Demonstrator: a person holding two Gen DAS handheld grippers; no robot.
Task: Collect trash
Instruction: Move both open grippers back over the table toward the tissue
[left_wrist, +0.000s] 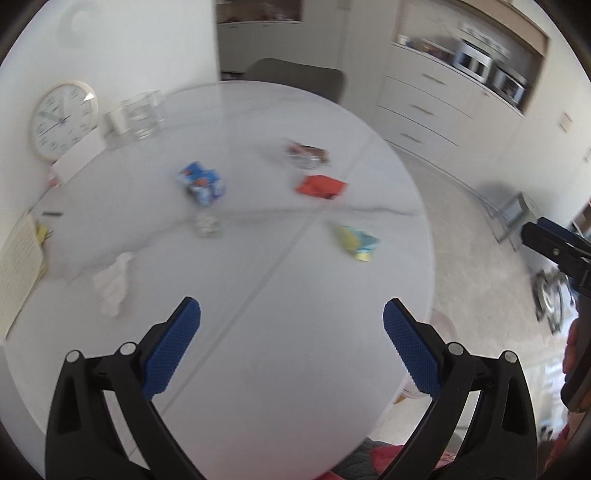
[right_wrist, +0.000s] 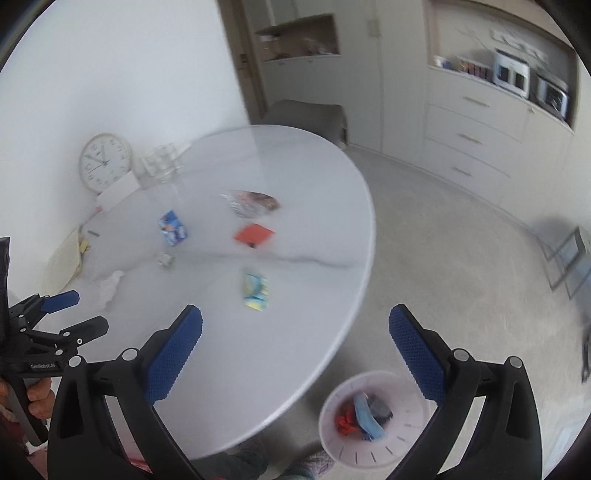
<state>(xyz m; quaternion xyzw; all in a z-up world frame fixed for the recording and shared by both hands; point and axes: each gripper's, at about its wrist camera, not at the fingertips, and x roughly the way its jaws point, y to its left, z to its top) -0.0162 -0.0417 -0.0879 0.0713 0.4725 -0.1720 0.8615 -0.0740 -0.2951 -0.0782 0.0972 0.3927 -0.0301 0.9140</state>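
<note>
Both units are empty with jaws spread wide: the left hand-held gripper (left_wrist: 291, 328) over the lower centre of its frame, the right hand-held gripper (right_wrist: 295, 332) above the rim of the round white marble-look bench (right_wrist: 343, 236).

Trash on the bench, by count:
- one yellow-and-blue wrapper (right_wrist: 255, 291), nearest, mid-frame
- one red packet (right_wrist: 254, 234)
- one clear foil snack bag (right_wrist: 251, 203)
- one blue-and-white carton (right_wrist: 172, 228)
- one small crumpled foil ball (right_wrist: 166, 260)
- one white crumpled tissue (right_wrist: 110, 286), centre left

One translucent white bin (right_wrist: 373, 417), lower right on the floor, already holds scraps.

Judgement: take the nearest wrapper first, pinching across its raised folds, then carry it clear of the rim before releasing over the bin.
</note>
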